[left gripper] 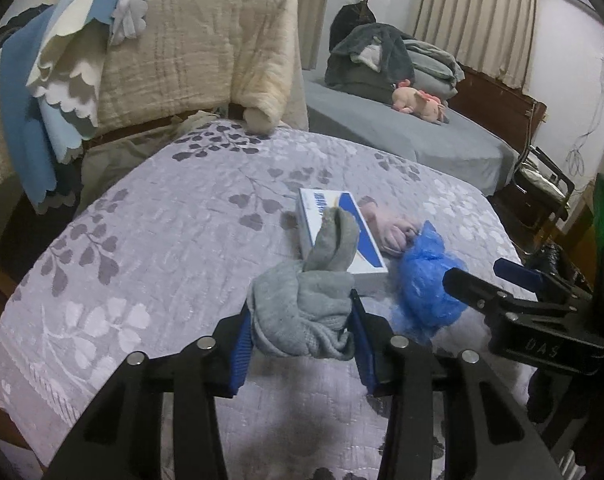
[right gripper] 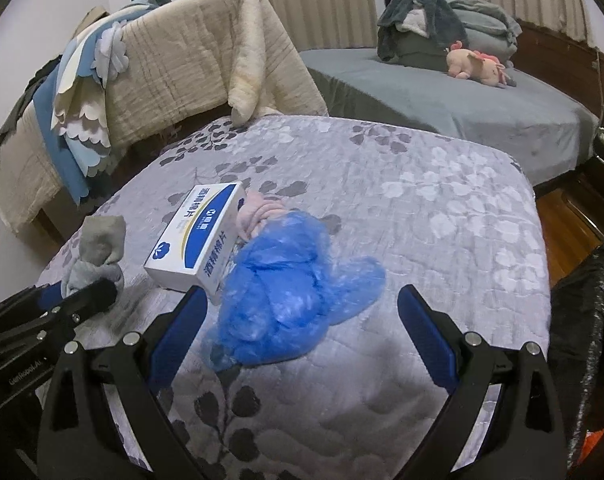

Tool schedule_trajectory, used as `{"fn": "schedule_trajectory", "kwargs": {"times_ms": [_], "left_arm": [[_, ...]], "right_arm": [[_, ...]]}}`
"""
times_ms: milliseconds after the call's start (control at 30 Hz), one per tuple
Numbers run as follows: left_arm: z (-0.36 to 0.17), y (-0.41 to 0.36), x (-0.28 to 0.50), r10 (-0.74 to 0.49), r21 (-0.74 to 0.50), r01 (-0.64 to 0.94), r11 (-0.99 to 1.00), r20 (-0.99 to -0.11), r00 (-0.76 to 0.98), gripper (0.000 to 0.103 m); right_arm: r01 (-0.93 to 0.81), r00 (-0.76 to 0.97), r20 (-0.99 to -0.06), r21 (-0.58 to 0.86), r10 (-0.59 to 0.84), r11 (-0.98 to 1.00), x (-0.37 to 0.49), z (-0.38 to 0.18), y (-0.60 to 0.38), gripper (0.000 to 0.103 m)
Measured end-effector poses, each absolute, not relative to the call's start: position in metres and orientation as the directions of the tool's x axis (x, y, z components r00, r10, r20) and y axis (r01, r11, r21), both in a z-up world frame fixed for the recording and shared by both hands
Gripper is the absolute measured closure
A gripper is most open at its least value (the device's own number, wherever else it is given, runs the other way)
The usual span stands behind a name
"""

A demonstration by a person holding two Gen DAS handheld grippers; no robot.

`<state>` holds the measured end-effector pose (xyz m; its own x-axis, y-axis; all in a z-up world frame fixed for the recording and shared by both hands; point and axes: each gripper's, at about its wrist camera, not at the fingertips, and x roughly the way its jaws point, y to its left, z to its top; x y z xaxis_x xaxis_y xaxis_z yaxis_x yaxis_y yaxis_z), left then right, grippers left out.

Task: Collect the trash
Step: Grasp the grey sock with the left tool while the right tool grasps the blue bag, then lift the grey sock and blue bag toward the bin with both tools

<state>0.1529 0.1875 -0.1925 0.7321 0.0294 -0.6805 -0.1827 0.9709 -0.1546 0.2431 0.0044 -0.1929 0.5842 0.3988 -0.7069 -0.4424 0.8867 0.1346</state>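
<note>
The left claw [left gripper: 302, 324] is clamped on a balled grey sock [left gripper: 306, 304], its blue pads pressing both sides of the bundle, which sits just above the quilted bed [left gripper: 150, 248] near its front edge. The sock is soft and light; it squashes under the pads, so a grip through the thick middle of the ball, as here, looks secure, while the loose tail sticking up would likely slip.

The right claw [right gripper: 302, 320] stands wide, holding nothing, its two fingers straddling a crumpled blue plastic bag [right gripper: 294, 304] that lies on the bed just ahead of it. The bag is thin, slick film and nearly weightless. It probably bunches rather than resists, so the best hold is where the folds are heaped thickest at its middle, not the flat flap that trails toward the right.

Touching the bag's left edge lies a white and blue carton [right gripper: 198, 240], flat on the quilt. It is stiff, light and smooth-sided, best taken across its narrow width. Behind the bag and beside the carton sits a pink crumpled wad [right gripper: 258, 216], soft-looking; from these views I cannot tell whether it is cloth or tissue. At the right edge of the right wrist view hangs what may be a black rubbish bag [right gripper: 590, 320], a likely place for all of this.
</note>
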Motion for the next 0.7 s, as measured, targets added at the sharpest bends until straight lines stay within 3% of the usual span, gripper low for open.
{"fn": "schedule_trajectory", "kwargs": {"times_ms": [167, 233, 333, 700], "left_arm": [[-0.19, 0.197, 0.154, 0.038, -0.151, -0.191, 0.97, -0.68, 0.733, 0.06], [-0.19, 0.199, 0.153, 0.04, -0.151, -0.193, 0.97, -0.679, 0.733, 0.06], [-0.188, 0.202, 0.152, 0.045, -0.148, -0.196, 0.969, -0.678, 0.734, 0.06], [-0.175, 0.189, 0.149, 0.035, -0.142, -0.172, 0.975, -0.664, 0.747, 0.06]], "right_arm": [[-0.46, 0.554, -0.731, 0.13, 0.399, 0.878, 0.245, -0.2, 0.017, 0.024], [-0.468, 0.531, -0.746, 0.138, 0.402, 0.873, 0.245, -0.204, 0.022, 0.039], [-0.478, 0.509, -0.758, 0.147, 0.409, 0.866, 0.243, -0.208, 0.024, 0.053], [-0.472, 0.542, -0.722, 0.162, 0.43, 0.866, 0.233, -0.181, 0.005, 0.057]]}}
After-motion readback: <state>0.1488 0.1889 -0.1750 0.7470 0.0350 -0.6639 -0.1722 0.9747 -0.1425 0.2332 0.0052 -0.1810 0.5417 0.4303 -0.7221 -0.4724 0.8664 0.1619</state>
